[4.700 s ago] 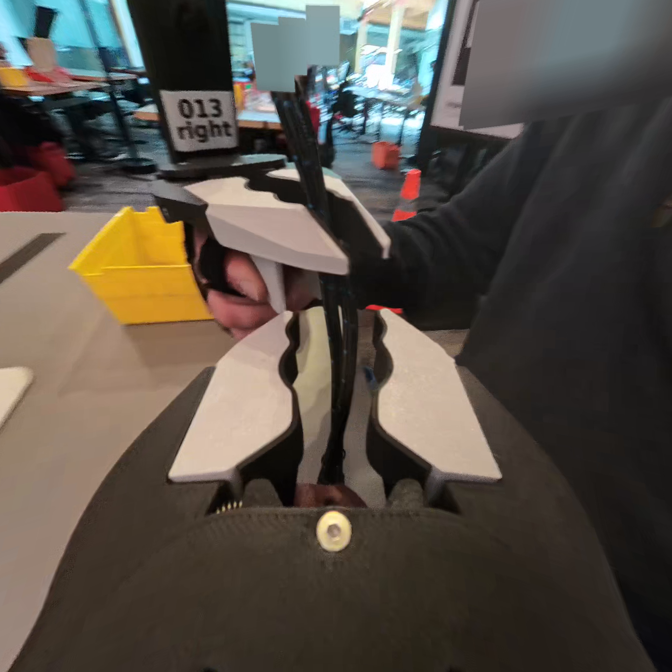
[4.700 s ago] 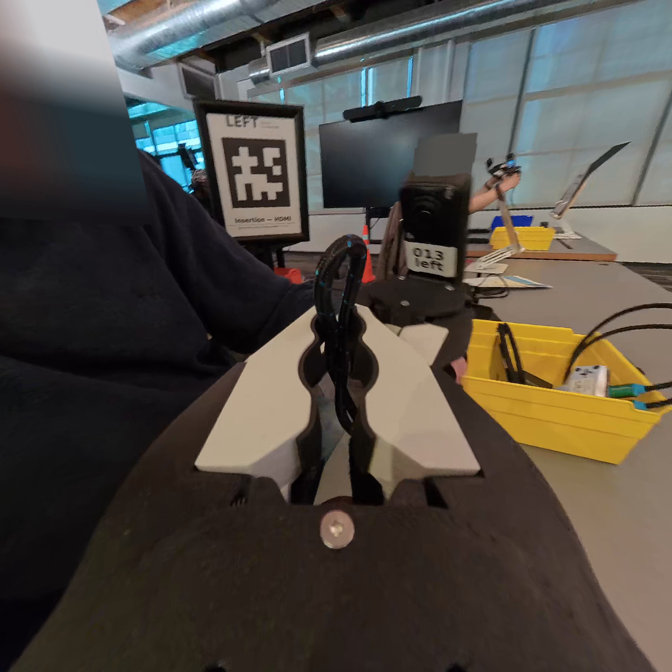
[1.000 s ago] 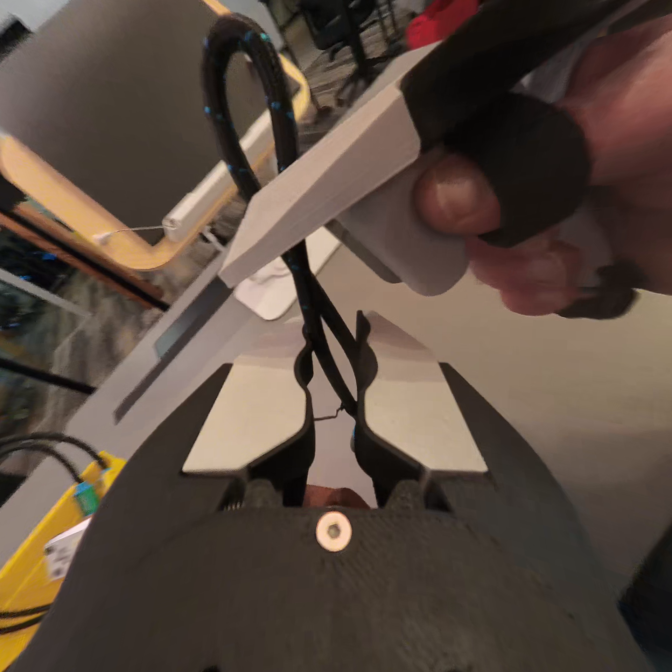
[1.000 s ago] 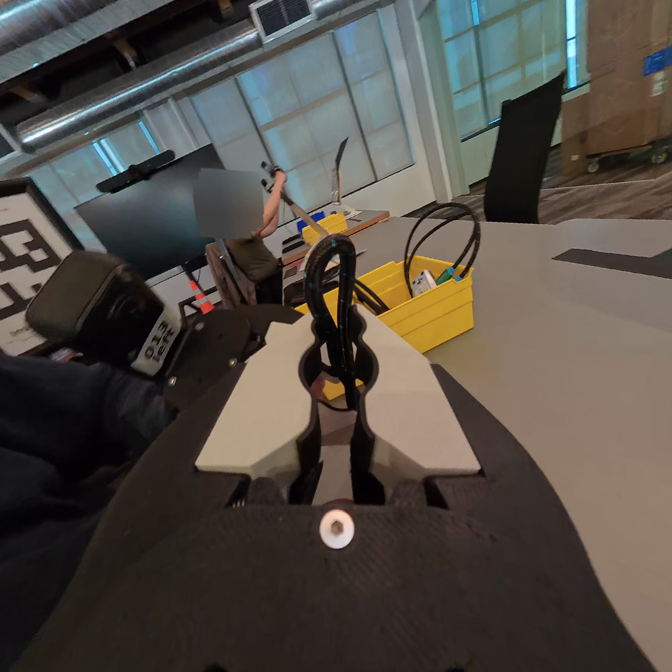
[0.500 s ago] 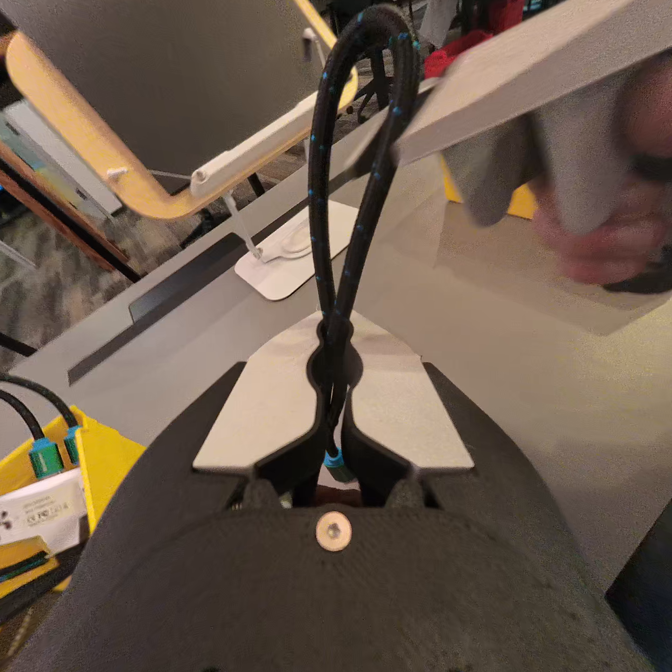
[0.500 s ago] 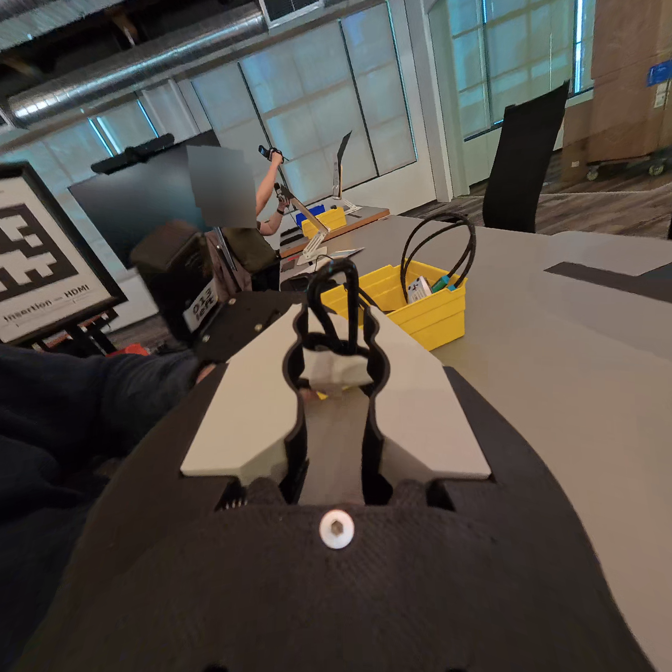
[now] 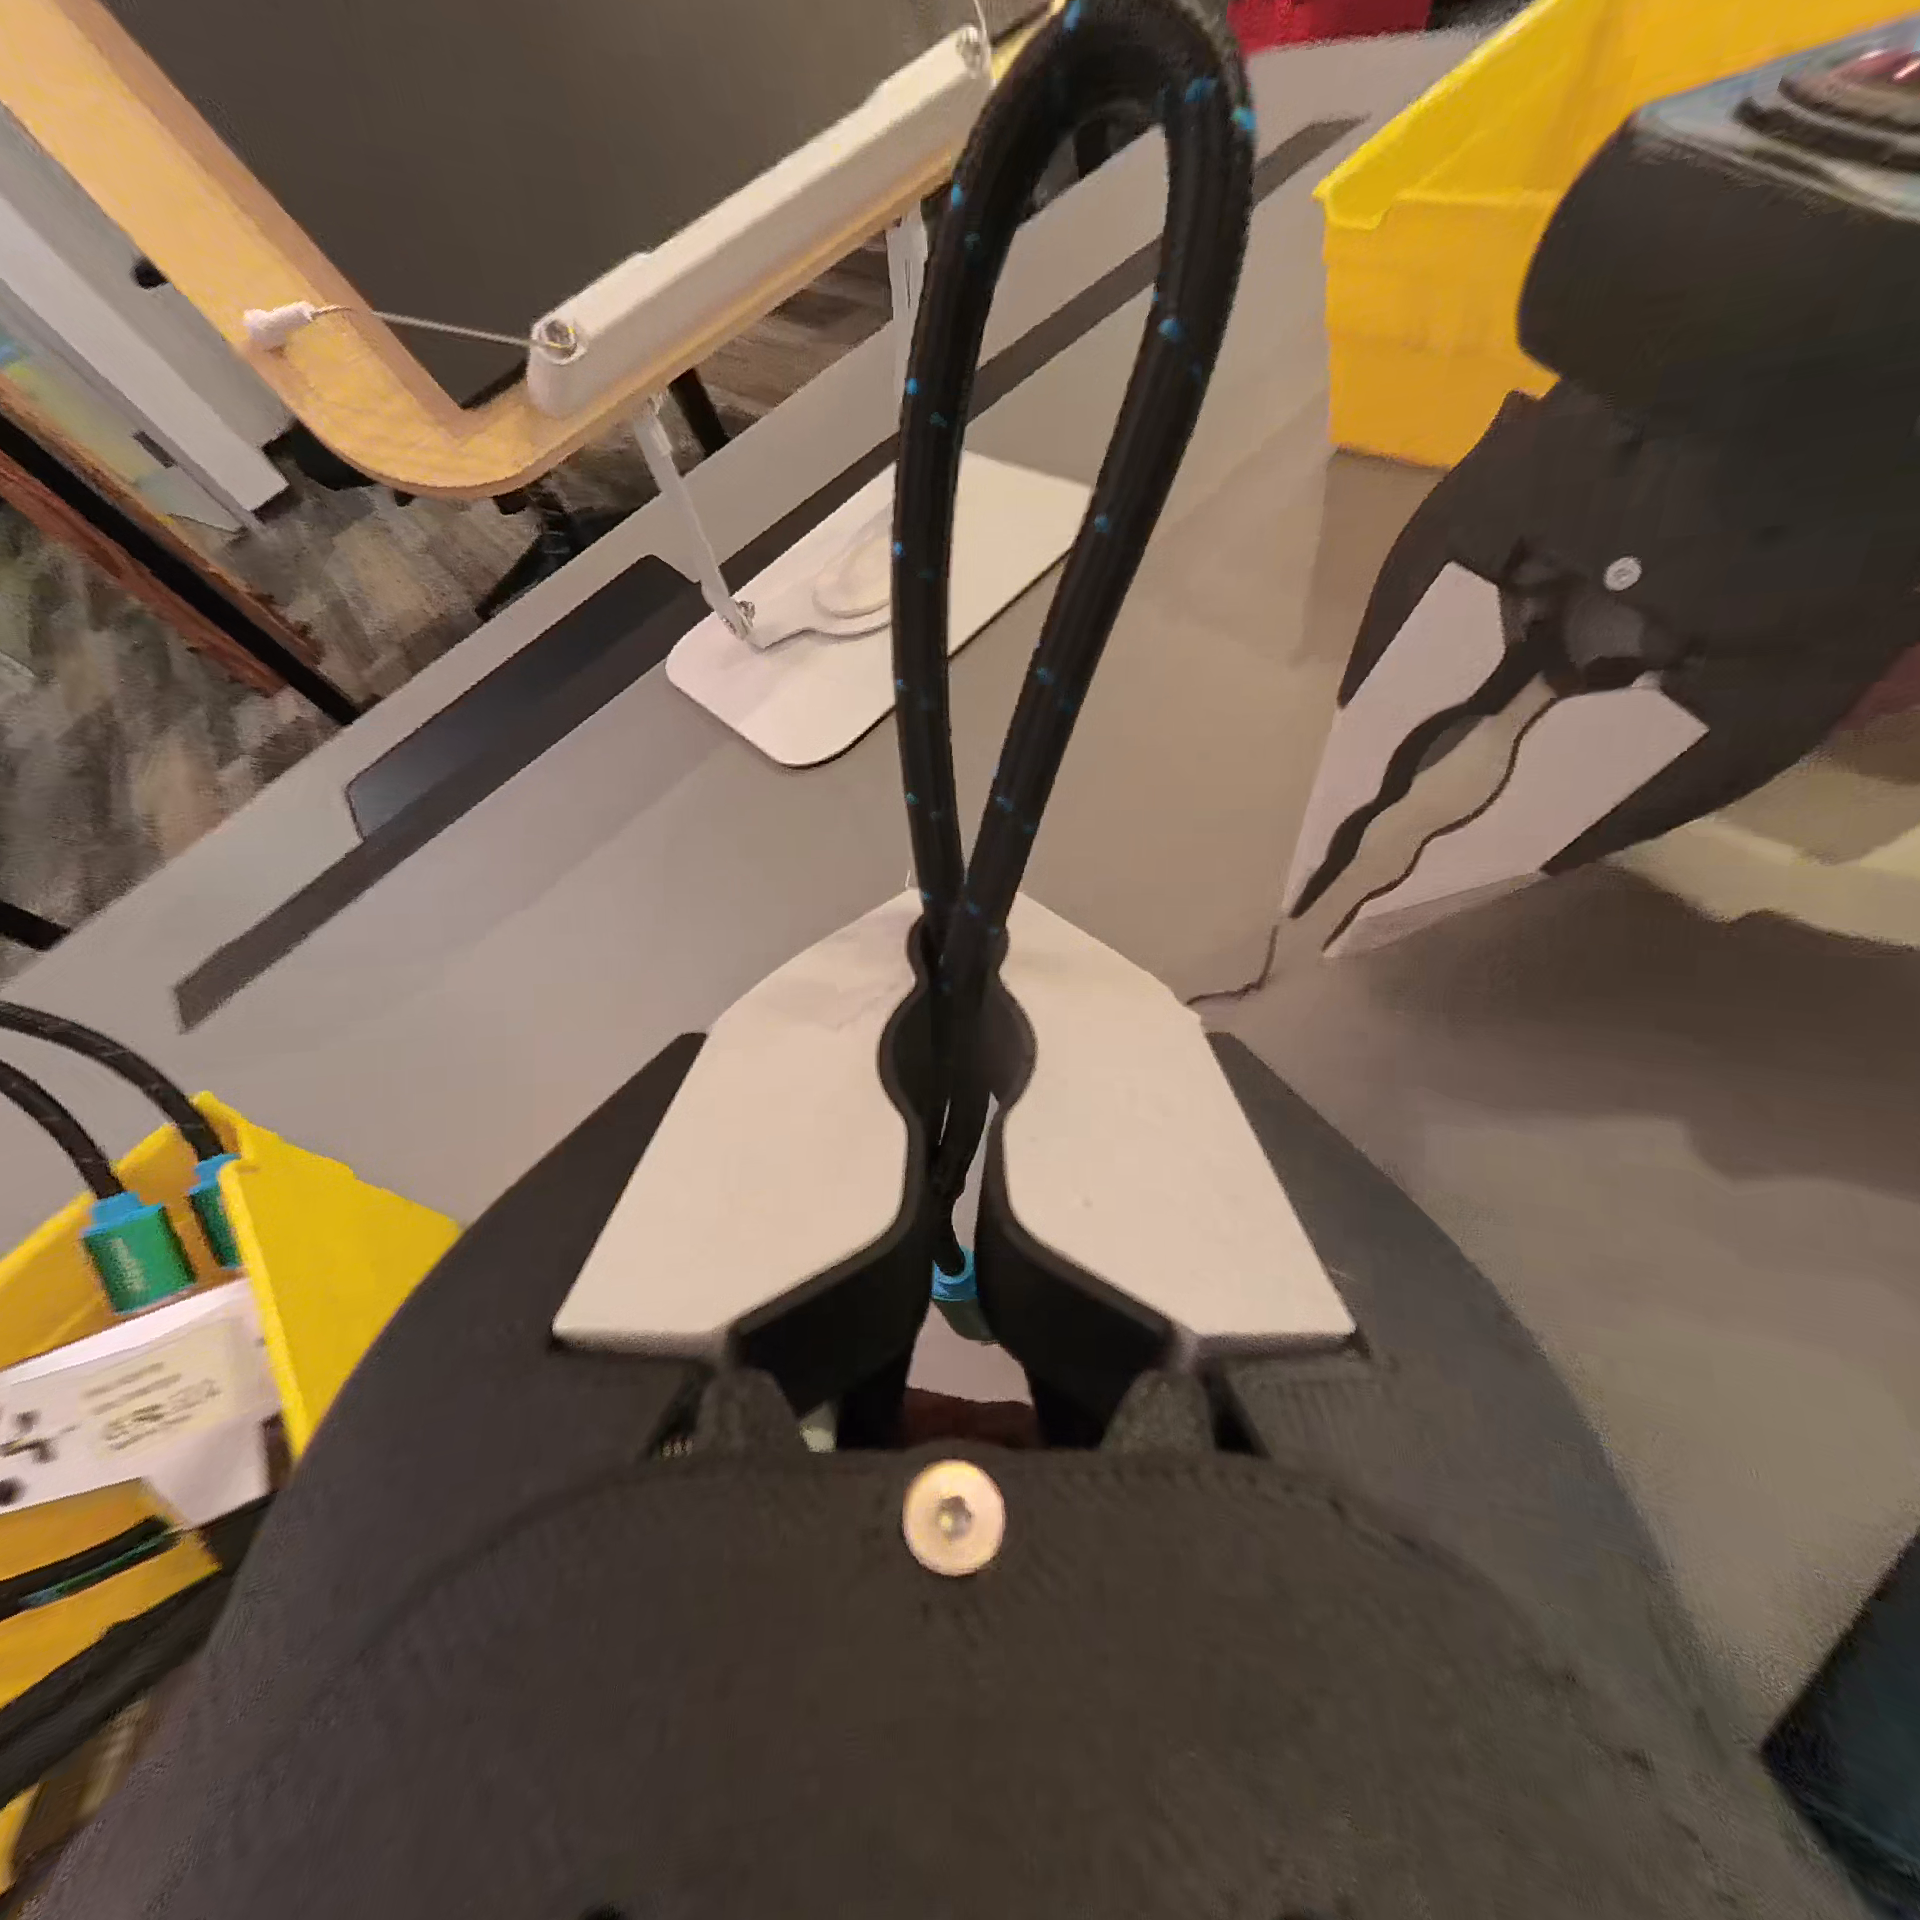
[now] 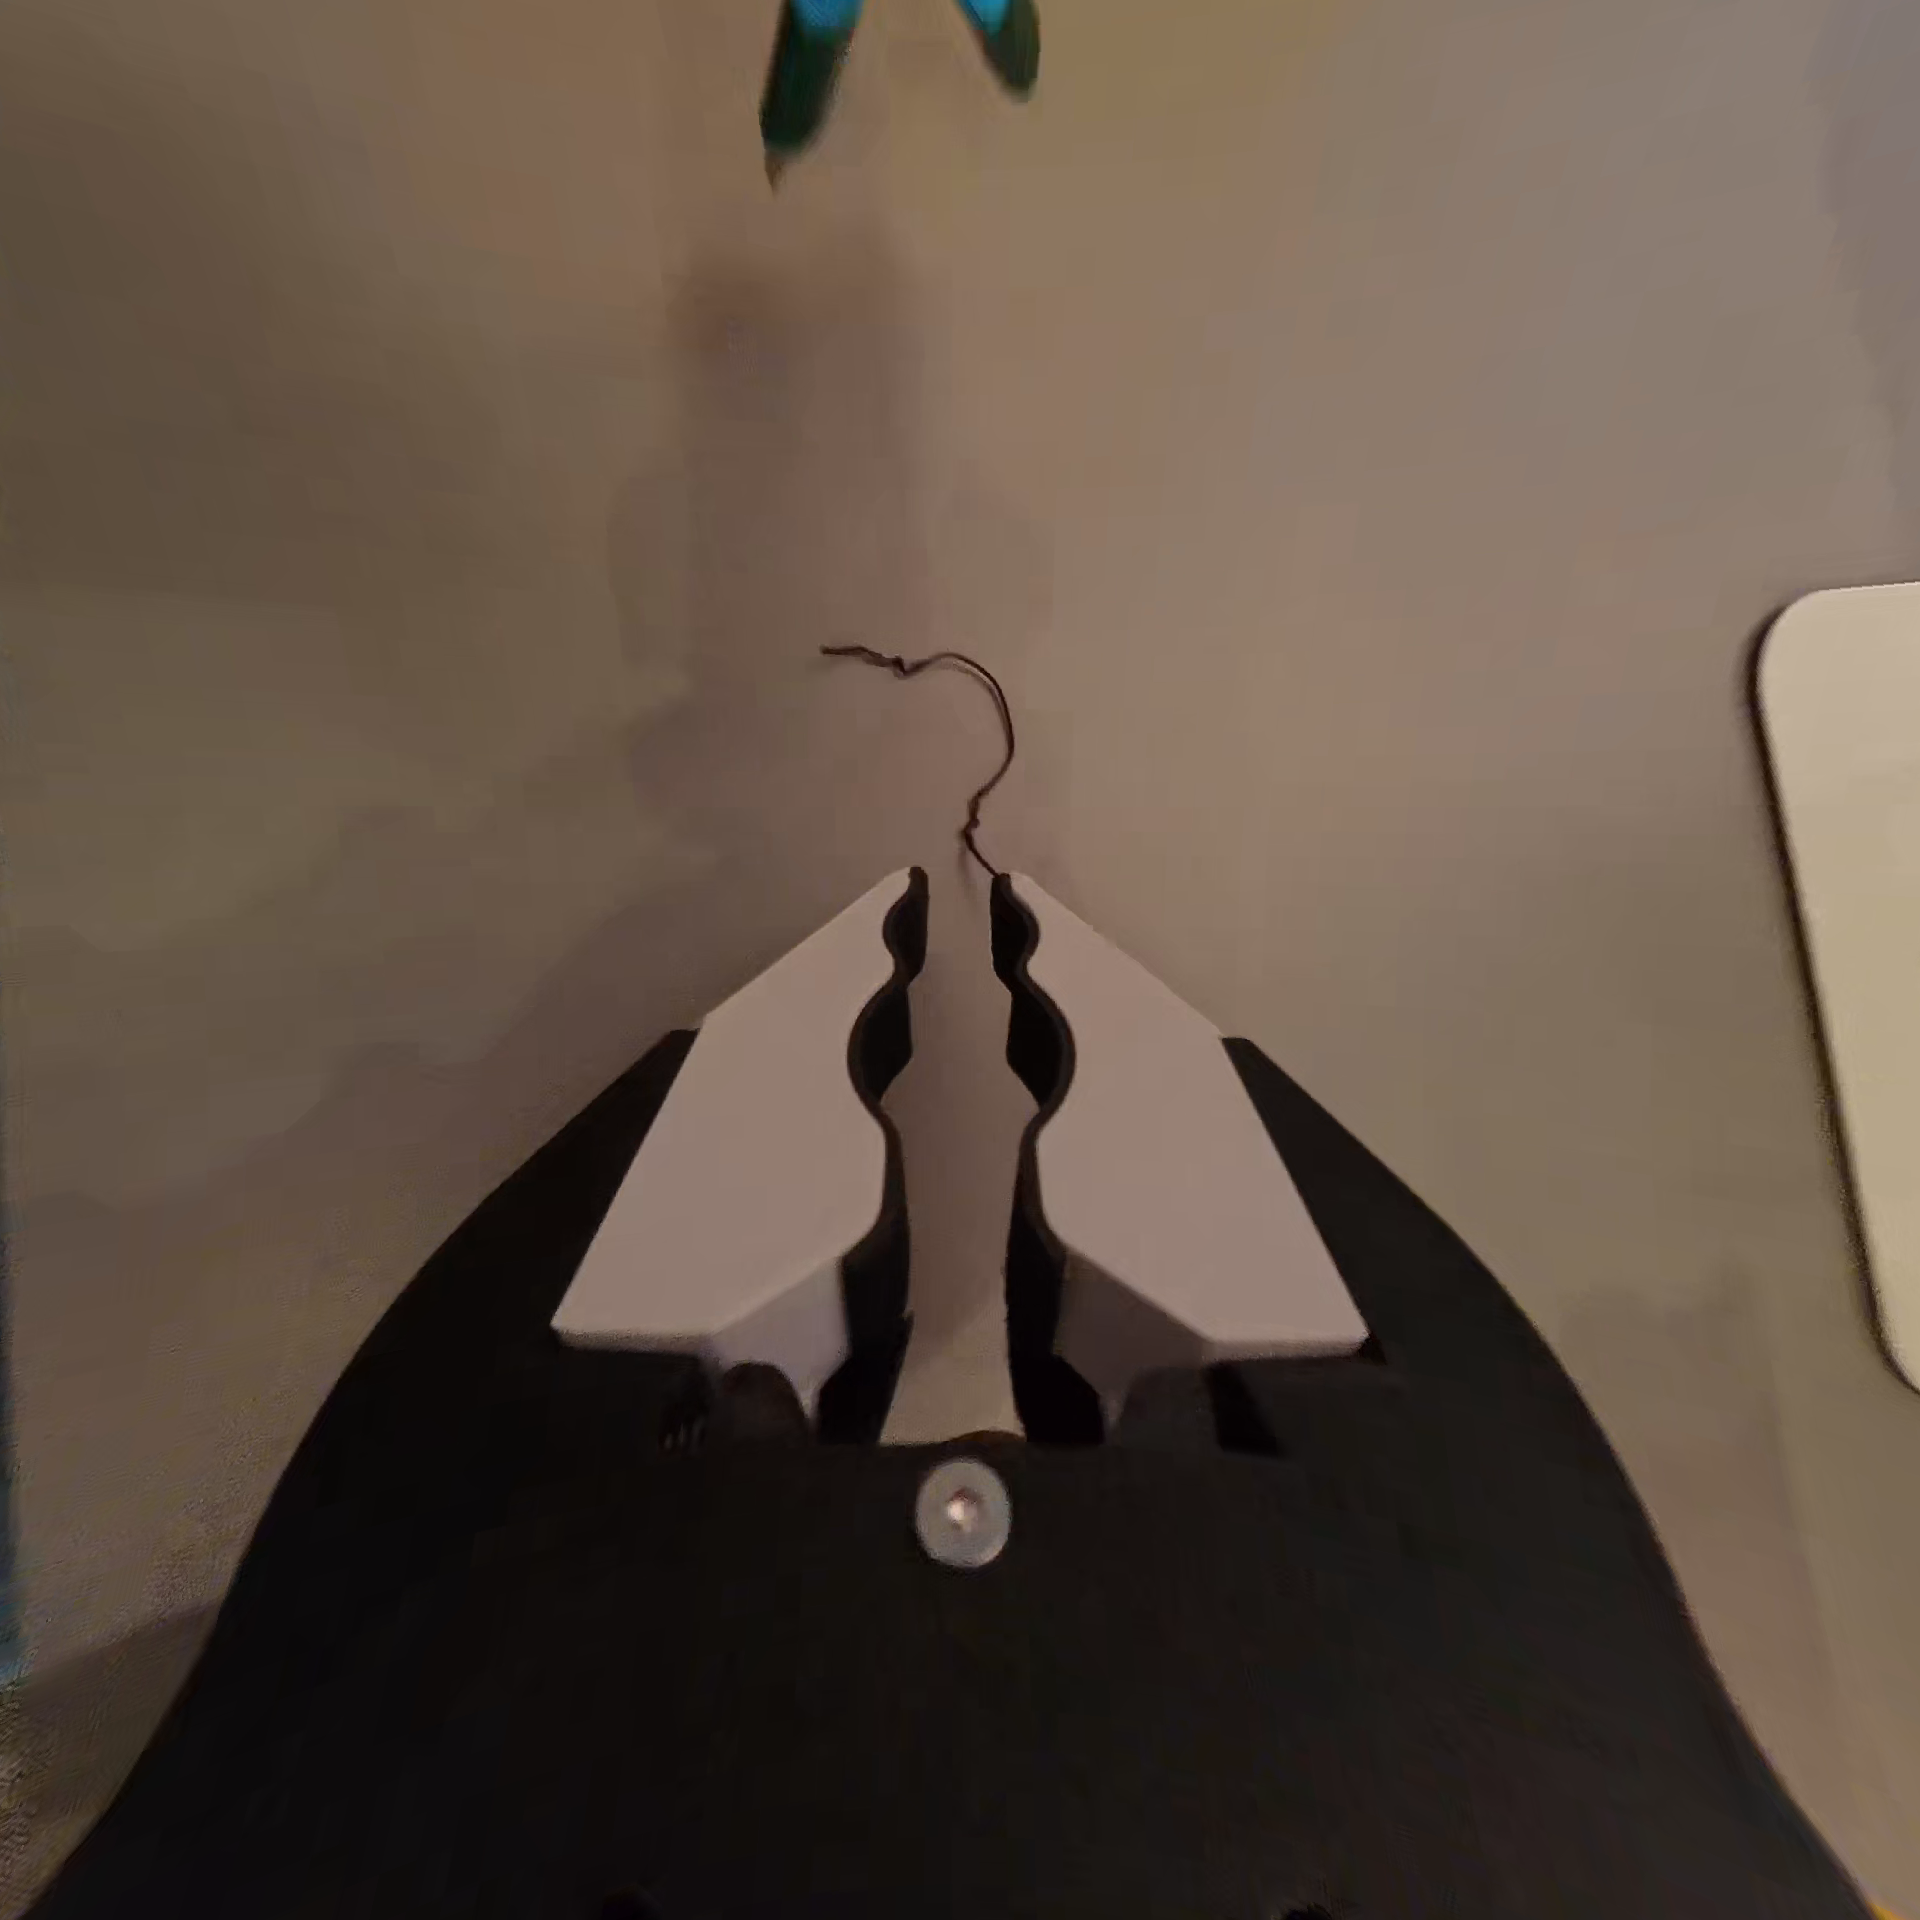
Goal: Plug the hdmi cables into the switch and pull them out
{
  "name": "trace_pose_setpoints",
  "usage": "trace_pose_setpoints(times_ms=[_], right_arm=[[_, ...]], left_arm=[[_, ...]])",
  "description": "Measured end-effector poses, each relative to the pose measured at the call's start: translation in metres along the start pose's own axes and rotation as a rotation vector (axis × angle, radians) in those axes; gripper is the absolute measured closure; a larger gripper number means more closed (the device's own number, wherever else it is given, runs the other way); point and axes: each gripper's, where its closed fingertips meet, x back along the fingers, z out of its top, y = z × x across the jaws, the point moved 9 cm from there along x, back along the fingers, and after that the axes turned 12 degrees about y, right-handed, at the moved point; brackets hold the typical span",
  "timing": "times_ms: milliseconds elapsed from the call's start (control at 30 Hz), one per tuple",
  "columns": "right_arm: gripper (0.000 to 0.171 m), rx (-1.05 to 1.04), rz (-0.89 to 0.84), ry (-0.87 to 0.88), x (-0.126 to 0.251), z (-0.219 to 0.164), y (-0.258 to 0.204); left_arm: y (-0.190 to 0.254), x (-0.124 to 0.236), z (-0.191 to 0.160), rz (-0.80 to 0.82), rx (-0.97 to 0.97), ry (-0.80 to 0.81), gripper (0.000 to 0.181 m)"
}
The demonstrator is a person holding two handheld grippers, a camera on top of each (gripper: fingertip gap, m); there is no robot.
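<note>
Left hand-held gripper [image 7: 957, 940] clamps a looped braided cable [image 7: 1049, 499]; right hand-held gripper [image 8: 958, 883] hangs narrowly parted, empty, over the smooth grey table [image 8: 416, 520].

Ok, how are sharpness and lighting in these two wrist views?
Left wrist view: the looped cable is fairly sharp, edges smeared, wide-angle bending. Right wrist view: dim, warm light, blurred connectors at the top, soft shadows on the table.

A black braided hdmi cable [image 7: 1049, 436] flecked with blue stands doubled into a tall upright loop, its two strands crossing low and pinched together; a blue connector collar [image 7: 952, 1280] shows below the crossing, and two blurred teal plugs [image 8: 894, 62] hang above the grey table
</note>
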Motion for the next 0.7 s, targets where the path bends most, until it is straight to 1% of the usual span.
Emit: trace_pose_setpoints(times_ms=[133,233,300,400,533,700], right_arm=[[0.16,0.084,-0.034,-0.079,-0.011,0.001,0.001],[0.161,0.094,-0.019,-0.123,-0.02,-0.004,0.002],[0.171,0.075,-0.003,-0.101,-0.024,-0.005,0.003],[0.171,0.058,-0.016,-0.081,-0.023,-0.008,0.006],[0.171,0.052,-0.029,0.029,-0.007,-0.001,0.009],[0.171,0.099,-0.103,0.257,0.043,0.033,0.017]], left_arm=[[0.004,-0.003,-0.002,0.005,-0.101,-0.055,0.18],[0.006,-0.004,-0.002,-0.005,-0.139,-0.075,0.18],[0.006,-0.004,-0.002,-0.017,-0.142,-0.08,0.18],[0.004,-0.002,-0.001,-0.01,-0.161,-0.08,0.18],[-0.002,0.0,0.001,-0.007,-0.165,-0.072,0.18],[-0.012,0.006,0.009,-0.028,-0.173,-0.019,0.18]])
